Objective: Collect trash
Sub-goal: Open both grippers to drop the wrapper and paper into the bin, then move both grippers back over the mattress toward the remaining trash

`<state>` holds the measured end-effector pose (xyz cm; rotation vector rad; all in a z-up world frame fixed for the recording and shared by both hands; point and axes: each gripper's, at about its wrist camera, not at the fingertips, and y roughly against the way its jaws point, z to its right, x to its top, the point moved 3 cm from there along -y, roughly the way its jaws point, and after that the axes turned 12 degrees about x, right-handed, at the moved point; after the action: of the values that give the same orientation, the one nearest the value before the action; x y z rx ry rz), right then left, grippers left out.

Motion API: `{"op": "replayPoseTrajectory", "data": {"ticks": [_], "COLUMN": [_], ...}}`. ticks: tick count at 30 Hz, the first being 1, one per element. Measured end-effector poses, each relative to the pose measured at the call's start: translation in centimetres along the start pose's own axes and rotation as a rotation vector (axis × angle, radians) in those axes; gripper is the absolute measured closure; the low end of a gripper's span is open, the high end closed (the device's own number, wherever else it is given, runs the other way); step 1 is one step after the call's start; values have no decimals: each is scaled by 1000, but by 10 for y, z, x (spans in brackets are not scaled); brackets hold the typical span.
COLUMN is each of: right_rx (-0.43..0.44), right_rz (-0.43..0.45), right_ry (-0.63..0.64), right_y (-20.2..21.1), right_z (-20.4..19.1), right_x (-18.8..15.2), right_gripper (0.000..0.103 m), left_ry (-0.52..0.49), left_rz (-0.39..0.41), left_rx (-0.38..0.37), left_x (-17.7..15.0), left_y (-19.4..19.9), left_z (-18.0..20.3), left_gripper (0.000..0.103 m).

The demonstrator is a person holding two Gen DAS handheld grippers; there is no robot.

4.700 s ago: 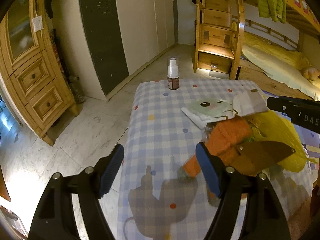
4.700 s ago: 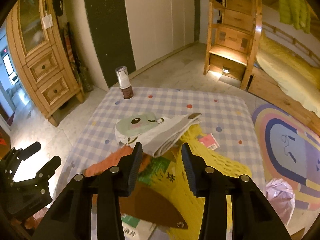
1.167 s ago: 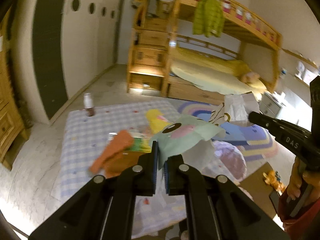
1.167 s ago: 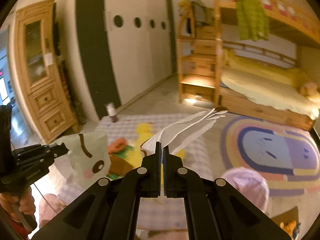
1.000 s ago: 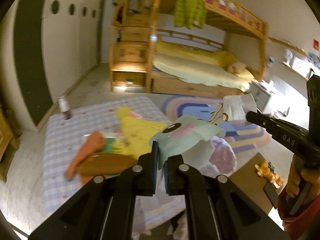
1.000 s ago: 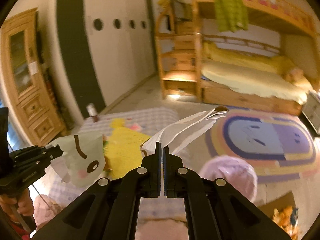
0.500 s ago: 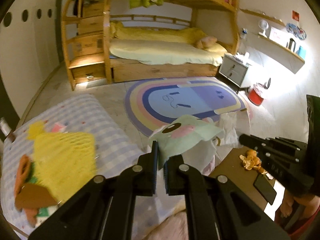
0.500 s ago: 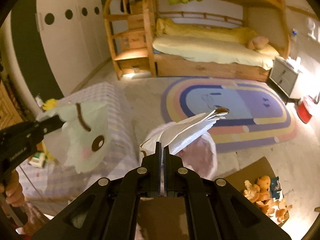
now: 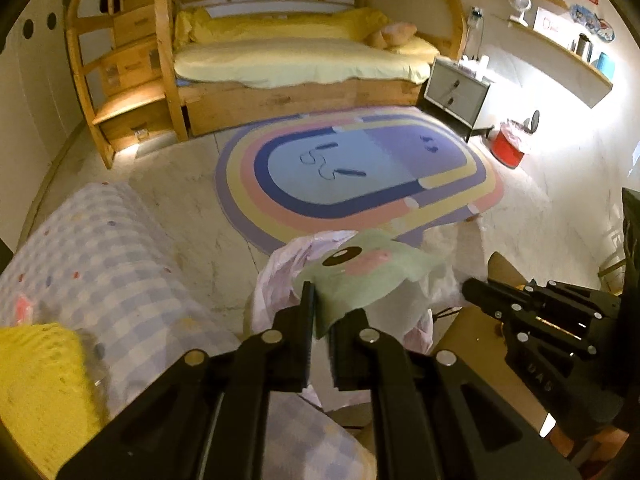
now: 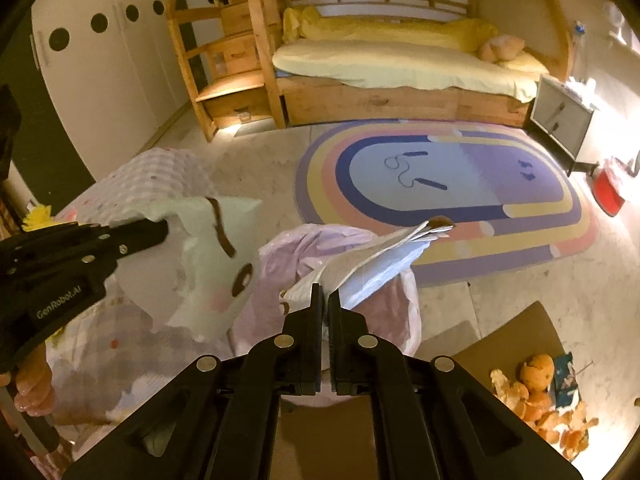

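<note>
Left gripper fingers clamping a green cartoon-face wrapper; right gripper fingers pinching a white wrapper, both hovering over the pink trash bag

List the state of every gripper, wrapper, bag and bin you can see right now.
Left gripper: shut on green wrapper, held over the pink bag.
Right gripper: shut on white wrapper, above the same bag.
Pink bag: open at the top.
Red bin: upright, lined.

Both wrist views look down, sharing rug.
</note>
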<state>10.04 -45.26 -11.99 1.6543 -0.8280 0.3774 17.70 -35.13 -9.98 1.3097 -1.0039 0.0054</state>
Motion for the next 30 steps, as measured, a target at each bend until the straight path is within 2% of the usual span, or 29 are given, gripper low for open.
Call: {"op": "replayPoseTrajectory", "data": {"ticks": [1, 2, 3, 8, 12, 15, 19, 22, 25, 30], "right_rx": [1, 8, 13, 13, 12, 14, 12, 9, 17, 42], "right_rz": [-5, -6, -12, -20, 19, 47, 78, 94, 97, 110], "right_ry": [-2, -7, -18, -63, -73, -88, -75, -66, -63, -36], "right_y": [-5, -8, -15, -16, 6, 25, 47, 58, 62, 73], "right_z": [1, 4, 8, 16, 12, 6, -1, -4, -8, -28], "right_x": [1, 1, 2, 1, -1, 1, 2, 3, 5, 5], "right_gripper": [97, 97, 96, 84, 79, 78, 72, 71, 71, 71], "left_ry": [-3, -3, 2, 8, 21, 27, -68, -83, -78, -37], "left_rz": [-21, -38, -40, -23, -10, -18, -108, -163, -173, -131], "left_rx": [-8, -12, -4, 30, 59, 70, 174, 176, 155, 142], "left_x": [1, 1, 1, -5, -6, -6, -17, -34, -46, -50], "left_y": [-7, -13, -16, -8, 4, 8, -1, -4, 5, 36], "left_z": [0, 0, -1, -13, -21, -22, -16, -22, -29, -47], "left_gripper": [86, 69, 57, 50, 36, 36, 36, 36, 36, 36]}}
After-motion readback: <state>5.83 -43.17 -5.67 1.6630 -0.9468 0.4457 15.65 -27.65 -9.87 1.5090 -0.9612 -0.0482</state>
